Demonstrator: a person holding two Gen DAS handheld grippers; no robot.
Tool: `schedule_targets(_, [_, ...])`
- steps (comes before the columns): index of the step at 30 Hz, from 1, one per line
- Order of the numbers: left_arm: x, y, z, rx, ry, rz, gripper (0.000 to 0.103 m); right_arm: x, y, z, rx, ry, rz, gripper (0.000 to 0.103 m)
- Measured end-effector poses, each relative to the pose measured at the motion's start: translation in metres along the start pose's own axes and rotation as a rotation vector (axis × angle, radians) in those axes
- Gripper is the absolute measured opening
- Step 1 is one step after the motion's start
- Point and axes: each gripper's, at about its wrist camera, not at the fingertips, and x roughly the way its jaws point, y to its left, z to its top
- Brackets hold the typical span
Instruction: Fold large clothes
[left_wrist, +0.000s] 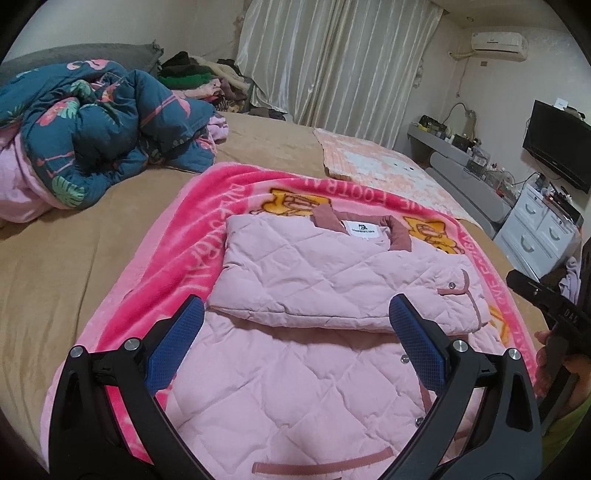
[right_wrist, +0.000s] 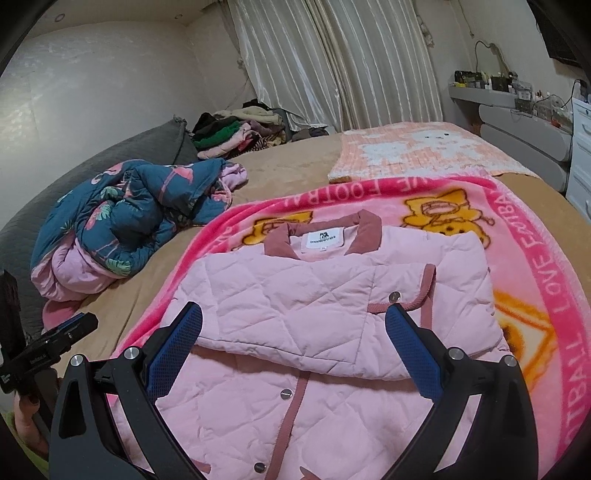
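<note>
A wide bed (left_wrist: 74, 258) with a tan cover carries a bright pink fleece blanket (left_wrist: 207, 206) printed with yellow cartoon figures; its border lettering reads "LOVE FOOTBALL" most clearly in the right wrist view (right_wrist: 550, 280). On the middle of that blanket lies the pale pink quilted jacket (left_wrist: 314, 280), diamond-stitched, with dusty-rose trim on the collar, the front placket and the pocket edges. Its sleeves are folded in across the chest, leaving a neat rectangle over the upper body, while the lower front lies flat nearest the cameras, metal snaps showing along the placket. A white neck label (right_wrist: 322, 238) carries a small dark logo and a line of print too small to read.

The left gripper (left_wrist: 297, 321) hangs just above the jacket's lower front, jaws spread wide, holding nothing. The right gripper (right_wrist: 295, 328) hovers likewise, blue pads apart and empty.
</note>
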Motion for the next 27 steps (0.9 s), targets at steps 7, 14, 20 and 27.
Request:
schedule_targets(7, [-0.017, -0.005, -0.006, 0.012, -0.017, 0.010, 0.094, -0.013, 0.011, -0.003, -0.014, -0.018, 0.018, 0.099])
schedule_targets(14, [-0.035, -0.012, -0.014, 0.033, -0.033, 0.019, 0.094, -0.027, 0.020, -0.006, -0.033, -0.032, 0.040, 0.099])
schedule_targets(20, [-0.050, -0.019, -0.018, 0.048, -0.048, 0.023, 0.094, -0.041, 0.027, -0.008, -0.051, -0.048, 0.055, 0.099])
schedule_targets(27, [-0.066, -0.026, -0.023, 0.057, -0.065, 0.020, 0.094, -0.058, 0.033, -0.010, -0.061, -0.071, 0.063, 0.099])
